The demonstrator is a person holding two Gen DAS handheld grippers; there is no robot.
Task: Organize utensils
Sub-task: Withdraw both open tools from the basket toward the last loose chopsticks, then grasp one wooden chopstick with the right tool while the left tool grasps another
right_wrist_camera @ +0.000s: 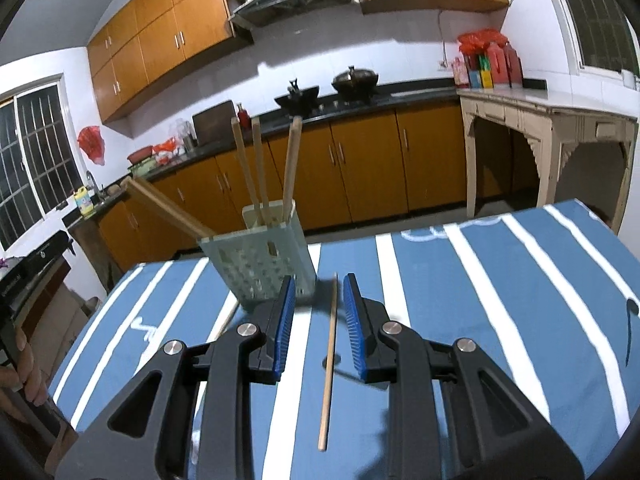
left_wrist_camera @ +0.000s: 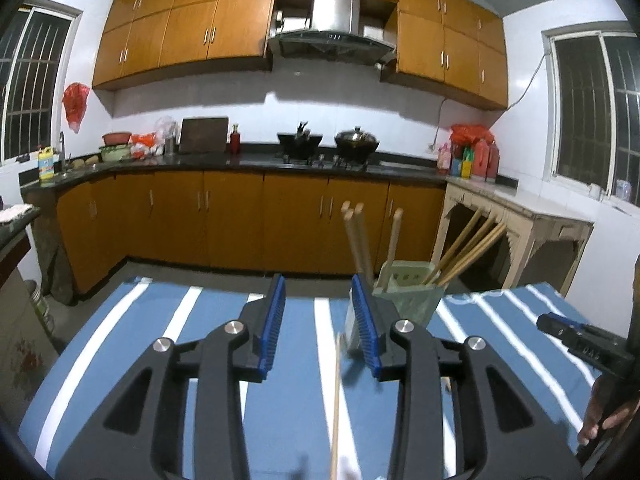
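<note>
A pale green perforated utensil holder [right_wrist_camera: 260, 258] stands on the blue striped tablecloth [right_wrist_camera: 500, 280] with several wooden chopsticks [right_wrist_camera: 256, 168] leaning in it; it also shows in the left wrist view [left_wrist_camera: 408, 296]. One loose chopstick [right_wrist_camera: 329, 364] lies on the cloth between the fingers of my right gripper [right_wrist_camera: 318, 300], which is open and above it. My left gripper [left_wrist_camera: 320, 312] is open and empty, with a loose chopstick [left_wrist_camera: 336, 404] lying on the cloth below it. Another chopstick [right_wrist_camera: 226, 322] lies left of the holder.
The table's far edge [left_wrist_camera: 224, 280] drops to the kitchen floor. Wooden cabinets and a counter with stove and pots [left_wrist_camera: 328, 148] run along the back wall. A beige side table [right_wrist_camera: 548, 120] stands at the right. The right gripper [left_wrist_camera: 580, 340] shows in the left view.
</note>
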